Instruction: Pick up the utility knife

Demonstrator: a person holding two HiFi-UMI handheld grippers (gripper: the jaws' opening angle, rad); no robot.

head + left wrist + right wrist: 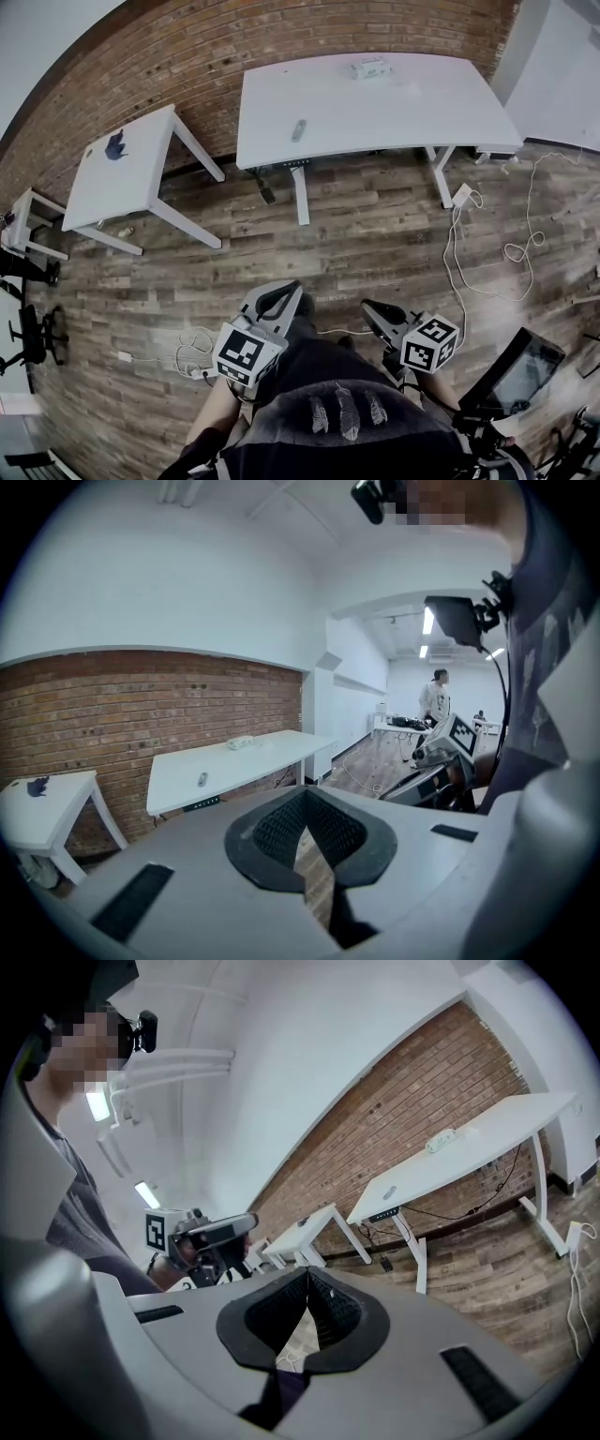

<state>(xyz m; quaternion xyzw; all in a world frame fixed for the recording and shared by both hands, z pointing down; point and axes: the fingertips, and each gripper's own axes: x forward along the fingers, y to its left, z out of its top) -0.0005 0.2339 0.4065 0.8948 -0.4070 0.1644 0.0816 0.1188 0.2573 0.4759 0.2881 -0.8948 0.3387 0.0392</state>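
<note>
The utility knife is a small grey thing lying on the long white desk by the brick wall. It also shows far off in the left gripper view and the right gripper view. My left gripper and right gripper are held close to the person's body above the wooden floor, well short of the desk. Both are shut with nothing between the jaws, as the left gripper and right gripper show in their own views.
A white pack lies at the desk's far edge. A smaller white table with a dark object stands to the left. White cables trail over the floor at right, a black chair at left. Another person stands far back.
</note>
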